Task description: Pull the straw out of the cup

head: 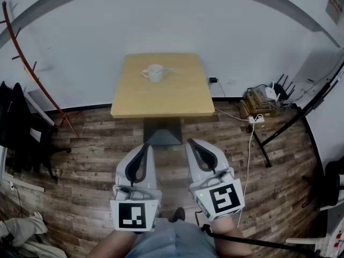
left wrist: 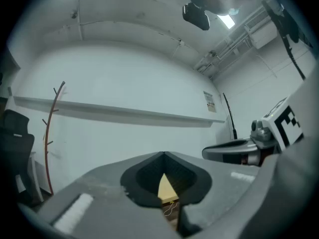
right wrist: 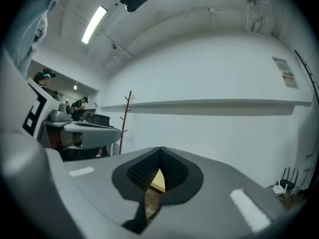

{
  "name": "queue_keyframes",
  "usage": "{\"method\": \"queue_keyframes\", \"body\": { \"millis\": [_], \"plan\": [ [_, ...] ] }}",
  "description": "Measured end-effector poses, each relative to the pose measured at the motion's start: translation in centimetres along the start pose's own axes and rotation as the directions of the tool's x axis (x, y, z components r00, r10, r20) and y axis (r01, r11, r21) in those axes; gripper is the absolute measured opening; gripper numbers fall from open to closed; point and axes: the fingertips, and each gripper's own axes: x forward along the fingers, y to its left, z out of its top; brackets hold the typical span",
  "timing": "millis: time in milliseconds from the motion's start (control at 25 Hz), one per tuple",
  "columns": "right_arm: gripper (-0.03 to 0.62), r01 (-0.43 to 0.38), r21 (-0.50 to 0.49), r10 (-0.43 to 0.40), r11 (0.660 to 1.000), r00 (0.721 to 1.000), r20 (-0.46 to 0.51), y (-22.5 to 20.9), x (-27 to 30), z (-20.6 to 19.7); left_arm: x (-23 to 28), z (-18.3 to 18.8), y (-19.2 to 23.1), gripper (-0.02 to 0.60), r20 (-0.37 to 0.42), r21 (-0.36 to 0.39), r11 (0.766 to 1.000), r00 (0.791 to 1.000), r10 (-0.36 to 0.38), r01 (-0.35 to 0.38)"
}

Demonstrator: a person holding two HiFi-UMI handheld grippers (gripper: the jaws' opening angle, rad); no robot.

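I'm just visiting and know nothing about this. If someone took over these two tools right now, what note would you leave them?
Left tool: shut, empty, held low over the floor, short of the table.
Right tool: the same, beside it.
Cup: upright near the table's far edge, with the straw in it, leaning right.
Done: nothing yet.
Left: approach the table, grip the straw, pull it out.

Wood floor [head: 97,138] open up to table [head: 161,104]. Table pedestal [head: 161,130] dead ahead, low. Near half of tabletop free; cup [head: 155,73] stands far-centre. White cable [head: 251,141] trails right, coat rack [head: 25,58] crowds left.
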Motion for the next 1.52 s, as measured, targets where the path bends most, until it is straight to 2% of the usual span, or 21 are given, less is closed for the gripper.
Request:
{"method": "queue_keyframes", "body": {
  "millis": [480,680,880,1000,1120,1320,1520],
  "plan": [
    [0.006,-0.021,0.022,0.020,1.000,1.000,0.015,-2.1,-1.3,-0.5,0.8,-0.3,-2.3,0.020,-0.011,0.012,1.000,1.000,0.017,-0.017],
    [0.006,-0.056,0.058,0.054,0.997,0.998,0.040,-3.3,-2.2,-0.3,1.2,-0.5,-3.9,0.019,-0.019,0.015,0.999,0.999,0.030,-0.029],
    [0.006,-0.080,0.079,0.076,0.994,0.996,0.045,-4.5,-2.9,-1.1,1.2,-1.1,-4.7,0.018,-0.030,0.050,0.997,0.998,0.058,-0.056],
    [0.006,-0.102,0.105,0.100,0.989,0.995,0.028,-4.6,-2.4,-2.3,1.5,-1.7,-4.6,0.018,-0.052,0.033,0.996,0.995,0.080,-0.078],
    [0.006,-0.117,0.128,0.116,0.985,0.993,0.016,-4.8,-1.5,-3.1,2.3,-2.5,-4.3,0.018,-0.068,0.049,0.996,0.995,0.078,-0.075],
    [0.006,-0.104,0.139,0.107,0.985,0.994,-0.013,-6.1,1.3,-4.3,5.2,-3.7,-2.9,0.018,-0.087,-0.005,0.998,0.994,0.069,-0.070],
    [0.006,-0.087,0.133,0.093,0.987,0.995,-0.037,-7.1,5.3,-4.7,8.9,-4.3,-0.2,0.018,-0.083,0.001,0.999,0.995,0.048,-0.049]
  ]
}}
